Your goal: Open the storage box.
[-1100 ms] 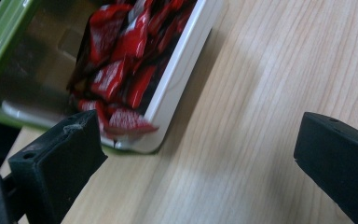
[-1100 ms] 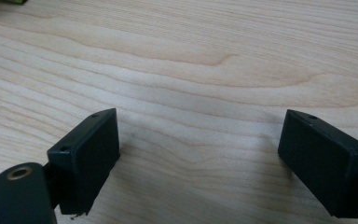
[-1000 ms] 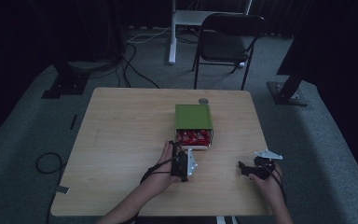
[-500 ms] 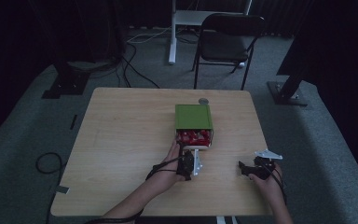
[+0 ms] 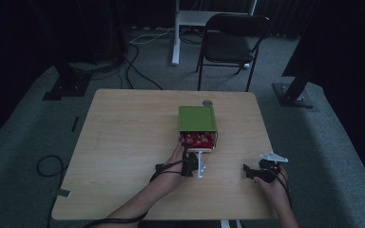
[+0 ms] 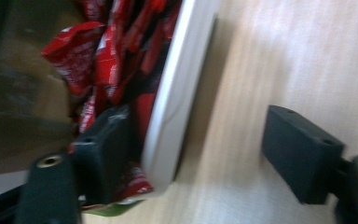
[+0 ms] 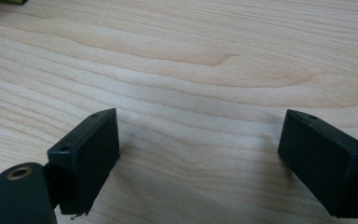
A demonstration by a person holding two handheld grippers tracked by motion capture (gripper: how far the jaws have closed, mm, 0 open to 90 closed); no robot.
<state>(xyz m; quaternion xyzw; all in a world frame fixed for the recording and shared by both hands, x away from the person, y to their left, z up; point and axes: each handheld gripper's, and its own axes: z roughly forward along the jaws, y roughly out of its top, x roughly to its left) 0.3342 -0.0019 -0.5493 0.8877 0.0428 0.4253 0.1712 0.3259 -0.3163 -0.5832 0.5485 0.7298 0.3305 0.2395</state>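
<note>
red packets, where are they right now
In the high view the red packets fill the open white drawer at the green box's near end, right beside the left gripper.

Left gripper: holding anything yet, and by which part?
Not yet. The left gripper straddles the white front wall of the packet-filled box, one jaw inside, one outside; jaws have just been closing. Right gripper open, empty.

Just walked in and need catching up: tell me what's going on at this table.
A person works a green box whose white drawer, full of red packets, is pulled out. The left gripper straddles the drawer's front, one jaw among the packets, and its jaws have just been closing. The right gripper rests open on the wooden table.
</note>
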